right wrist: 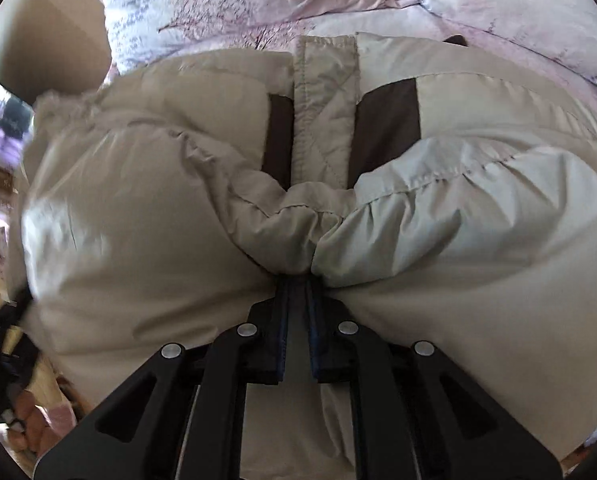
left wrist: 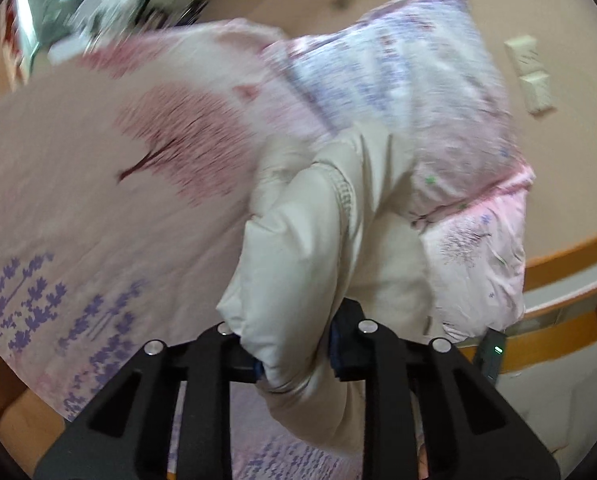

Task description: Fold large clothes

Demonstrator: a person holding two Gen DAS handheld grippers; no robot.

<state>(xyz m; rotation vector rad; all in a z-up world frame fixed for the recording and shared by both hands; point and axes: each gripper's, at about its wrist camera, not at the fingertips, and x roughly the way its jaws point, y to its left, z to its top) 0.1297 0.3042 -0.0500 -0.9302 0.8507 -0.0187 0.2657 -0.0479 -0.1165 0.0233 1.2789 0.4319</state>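
Note:
A cream padded jacket (right wrist: 146, 216) with dark brown panels and a quilted front strip (right wrist: 324, 108) fills the right wrist view. My right gripper (right wrist: 298, 280) is shut on a bunched fold of it at the middle. In the left wrist view my left gripper (left wrist: 294, 344) is shut on a puffy cream part of the same jacket (left wrist: 310, 236), which hangs raised in front of the bed. Both pairs of fingertips are buried in fabric.
A bed with a pink sheet printed with trees and purple flowers (left wrist: 98, 184) lies behind. A pillow (left wrist: 398, 80) stands against the beige wall. A wooden bed frame (left wrist: 558, 256) runs at the right. Wall switches (left wrist: 530, 72) sit above it.

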